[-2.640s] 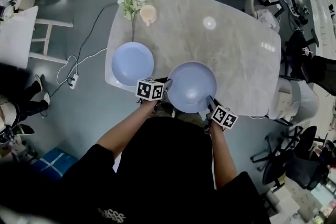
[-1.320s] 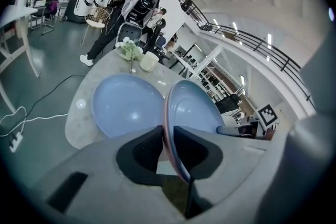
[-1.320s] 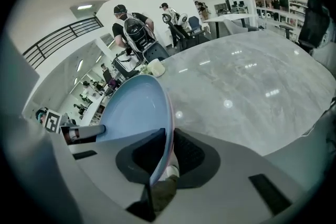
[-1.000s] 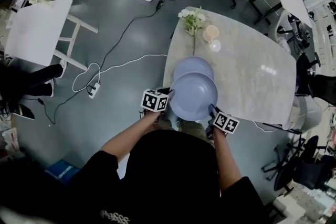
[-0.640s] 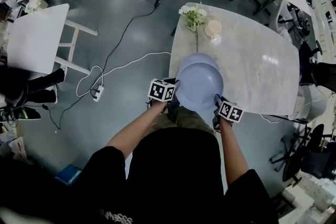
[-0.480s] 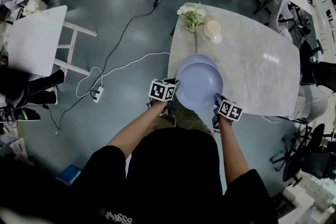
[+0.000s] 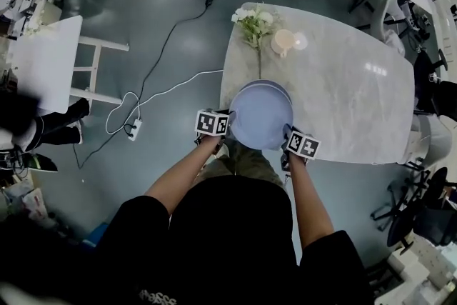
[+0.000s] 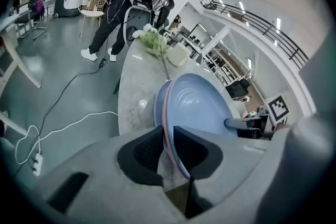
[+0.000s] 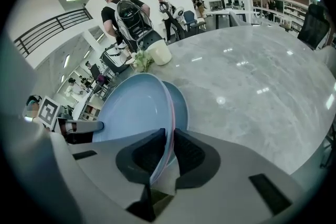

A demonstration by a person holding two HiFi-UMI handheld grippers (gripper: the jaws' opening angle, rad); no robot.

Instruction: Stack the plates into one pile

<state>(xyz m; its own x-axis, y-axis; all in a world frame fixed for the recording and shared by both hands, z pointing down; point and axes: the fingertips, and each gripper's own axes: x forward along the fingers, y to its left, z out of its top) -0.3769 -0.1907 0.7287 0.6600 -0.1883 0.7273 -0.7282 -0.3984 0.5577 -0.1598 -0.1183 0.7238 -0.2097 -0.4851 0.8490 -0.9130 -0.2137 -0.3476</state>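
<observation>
both grippers are clamped on one blue plate: the left gripper (image 7: 228, 123) has its jaws pinched narrow on the left rim, and the right gripper (image 7: 288, 134) is pinched the same way on the right rim. the held plate (image 7: 260, 116) is right over the second plate (image 7: 261, 83), which lies on the marble table (image 7: 343, 89) near the person's edge and shows only as a crescent on the far side; i can't tell whether the two touch. further back on the table are the flowers (image 7: 250, 21) and a cup (image 7: 283, 43).

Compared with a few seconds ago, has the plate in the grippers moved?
Yes. The held plate was right of the second plate; now it covers it, nearer the flowers.
</observation>
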